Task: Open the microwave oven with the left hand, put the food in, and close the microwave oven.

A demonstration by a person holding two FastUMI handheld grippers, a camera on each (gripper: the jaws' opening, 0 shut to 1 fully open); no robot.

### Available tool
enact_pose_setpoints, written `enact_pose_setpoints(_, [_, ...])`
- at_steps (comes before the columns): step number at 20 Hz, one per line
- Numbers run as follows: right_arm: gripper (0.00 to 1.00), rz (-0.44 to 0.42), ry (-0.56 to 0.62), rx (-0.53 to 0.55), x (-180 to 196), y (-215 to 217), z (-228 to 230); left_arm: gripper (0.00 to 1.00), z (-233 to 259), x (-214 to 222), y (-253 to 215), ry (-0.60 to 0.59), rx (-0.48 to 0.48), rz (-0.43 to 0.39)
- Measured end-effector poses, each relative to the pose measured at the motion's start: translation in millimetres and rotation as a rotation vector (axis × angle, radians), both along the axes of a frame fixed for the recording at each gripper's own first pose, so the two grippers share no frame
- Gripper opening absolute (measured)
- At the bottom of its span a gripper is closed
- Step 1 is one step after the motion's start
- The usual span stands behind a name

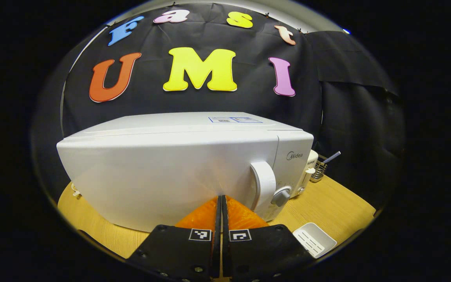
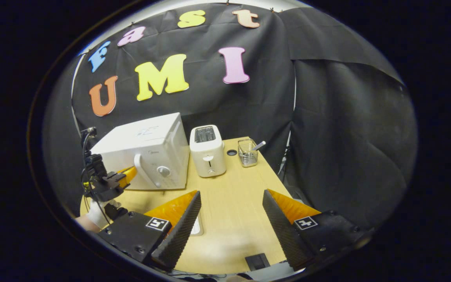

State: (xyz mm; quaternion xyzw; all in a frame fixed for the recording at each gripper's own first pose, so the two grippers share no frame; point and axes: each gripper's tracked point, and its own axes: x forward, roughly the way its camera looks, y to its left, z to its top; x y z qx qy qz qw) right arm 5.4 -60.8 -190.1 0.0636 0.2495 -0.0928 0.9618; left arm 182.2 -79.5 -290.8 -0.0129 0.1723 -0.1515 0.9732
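The right gripper [image 2: 231, 201] hangs over the table [image 2: 229, 219], its fingers spread wide with nothing between them. Far left stands the microwave [image 2: 147, 150], door shut, with the left gripper [image 2: 125, 175] at its front beside the handle [image 2: 143, 170]. Right of the microwave stands a toaster [image 2: 208, 150], then a wire basket [image 2: 248, 152] holding a utensil.

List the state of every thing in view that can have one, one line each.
Microwave oven: door closed.
Left gripper: shut, empty, close to the microwave door.
Right gripper: open, empty, above the table.
Toaster: upright, slots look empty.
Wire basket: upright, holding a utensil.
White tray: looks empty.
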Motion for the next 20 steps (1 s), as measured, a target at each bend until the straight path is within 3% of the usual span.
enact_pose_setpoints(7, [1.00, 0.029, -0.022, 0.003, 3.5, 11.5, 5.2, 0.02, 20.2, -22.8, 19.7, -0.010, 0.047, 0.053])
enact_pose_setpoints(9, [1.00, 0.045, -0.034, -0.002, 4.4, 16.3, 7.0, 0.02, 38.9, -45.0, 20.2, -0.024, 0.028, 0.029])
enact_pose_setpoints(10, [1.00, 0.055, -0.040, -0.002, 4.3, 21.2, 9.6, 0.10, 47.1, -53.1, 17.9, -0.034, 0.015, 0.008])
enact_pose_setpoints(13, [1.00, 0.086, -0.061, -0.002, 4.8, 37.0, 16.5, 0.96, 75.1, -85.5, 36.3, -0.081, 0.037, 0.013])
enact_pose_setpoints(15, [1.00, 0.107, -0.084, -0.011, 5.5, 47.8, 24.5, 0.96, 92.7, -105.7, 57.4, -0.101, 0.068, 0.045])
enact_pose_setpoints(20, [1.00, 0.150, -0.143, -0.027, 2.6, 77.6, 41.6, 0.97, 148.2, -157.6, 105.4, -0.120, 0.042, 0.127])
